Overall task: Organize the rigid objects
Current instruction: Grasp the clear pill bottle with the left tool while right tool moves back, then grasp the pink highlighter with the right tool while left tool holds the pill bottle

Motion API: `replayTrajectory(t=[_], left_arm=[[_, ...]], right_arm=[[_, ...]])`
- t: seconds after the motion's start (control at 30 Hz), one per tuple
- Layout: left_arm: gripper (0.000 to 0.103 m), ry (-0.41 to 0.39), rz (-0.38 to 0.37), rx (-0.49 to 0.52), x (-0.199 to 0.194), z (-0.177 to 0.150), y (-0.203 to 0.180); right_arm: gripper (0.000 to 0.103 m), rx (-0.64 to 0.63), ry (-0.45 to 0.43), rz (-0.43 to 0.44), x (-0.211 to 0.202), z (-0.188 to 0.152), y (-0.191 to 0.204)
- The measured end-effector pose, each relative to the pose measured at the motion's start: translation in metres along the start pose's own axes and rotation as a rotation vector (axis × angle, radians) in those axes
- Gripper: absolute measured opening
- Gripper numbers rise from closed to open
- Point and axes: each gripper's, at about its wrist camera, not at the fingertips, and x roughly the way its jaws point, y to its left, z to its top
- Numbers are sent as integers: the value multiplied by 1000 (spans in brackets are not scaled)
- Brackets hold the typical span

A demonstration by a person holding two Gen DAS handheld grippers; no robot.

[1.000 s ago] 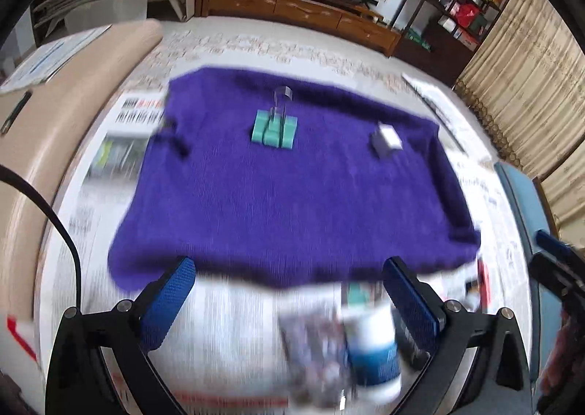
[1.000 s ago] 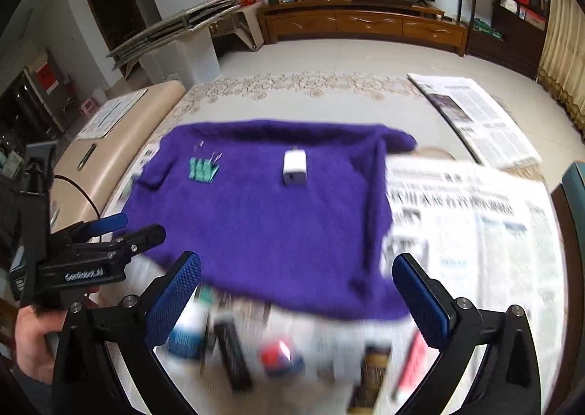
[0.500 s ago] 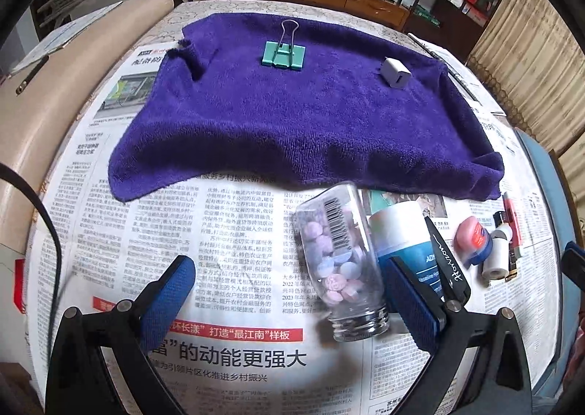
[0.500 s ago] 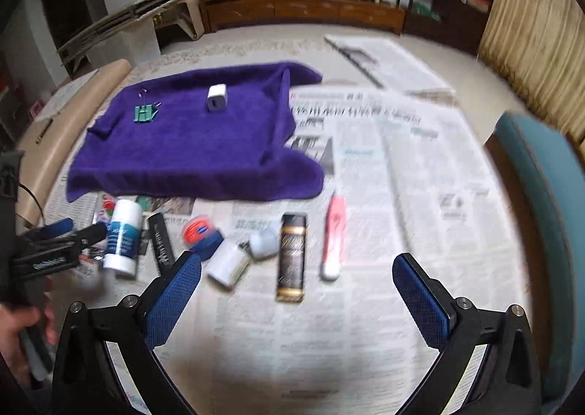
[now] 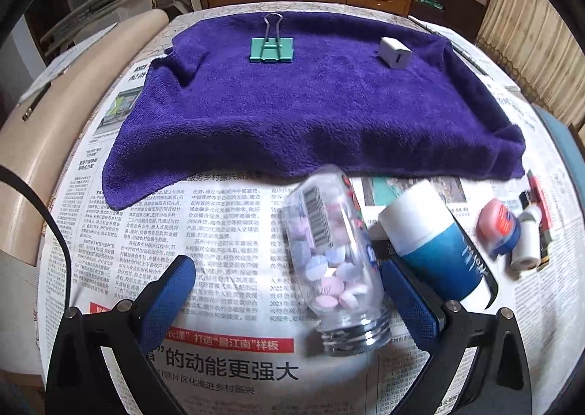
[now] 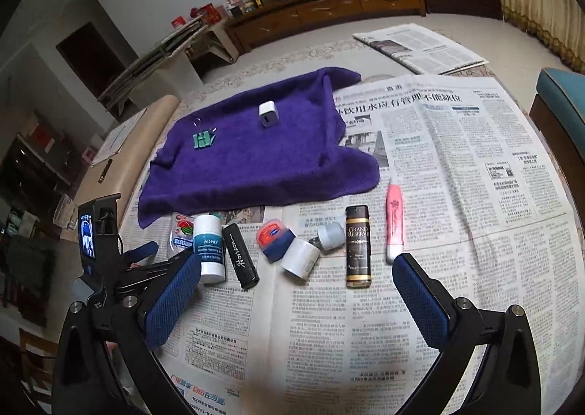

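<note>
From the left wrist camera, the left gripper (image 5: 289,279) hung low over a newspaper-covered table (image 5: 219,371), its blue fingers spread wide and holding nothing. A clear bottle of pastel tablets (image 5: 334,261) lay on its side between them, close against the right-hand finger, its threaded mouth toward the camera. The wide spread looked meant to straddle the bottle for a grasp. Just beside it lay a white and teal tube (image 5: 433,243), then a small red and blue jar (image 5: 498,226). Farther off, a purple towel (image 5: 310,104) carried a teal binder clip (image 5: 271,49) and a white charger cube (image 5: 394,53), well apart, probably already sorted there.

From the right wrist camera, the right gripper (image 6: 296,290) also stood spread and empty, raised above bare newspaper. Ahead, a row of unsorted items lay along the towel's near edge: the tube, a black lipstick case (image 6: 240,256), the jar, a white cylinder (image 6: 300,257), a dark brown bottle (image 6: 357,246) and a pink pen (image 6: 394,223). The left gripper showed at the row's left end.
</note>
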Motion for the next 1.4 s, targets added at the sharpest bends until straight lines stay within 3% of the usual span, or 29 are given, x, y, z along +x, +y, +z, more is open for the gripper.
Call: replayTrajectory(t=[0.13, 0.3, 0.4, 0.43, 0.47, 0.53, 0.7, 0.9, 1.07, 1.23, 1.4], left_arm=[[103, -29, 0, -7, -4, -7, -1], [93, -75, -14, 9, -8, -12, -1], [75, -102, -15, 14, -12, -10, -2], [62, -107, -19, 20, -13, -9, -3], [41, -114, -28, 29, -15, -8, -4], [41, -115, -29, 35, -16, -7, -6], [40, -116, -111, -4, -19, -8, 4], [40, -126, -122, -10, -28, -12, 9], [40, -123, -144, -10, -28, -14, 9], [40, -112, -171, -18, -24, -13, 11], [40, -106, -190, -22, -20, -11, 13]], right_arm=[[103, 42, -20, -27, -4, -2, -12], [103, 94, -70, -87, -12, -3, -39], [103, 124, -70, -92, -16, -4, -53], [103, 132, -69, -91, -16, -4, -55], [103, 136, -70, -88, -17, -4, -56], [103, 123, -76, -83, -18, -3, -54], [103, 53, -83, -102, -17, -3, -43], [102, -67, -78, -176, -3, -12, -43], [97, -58, -36, -219, 23, -13, -62], [85, -59, -30, -288, 45, -5, -74], [76, -71, -15, -285, 64, 2, -74]])
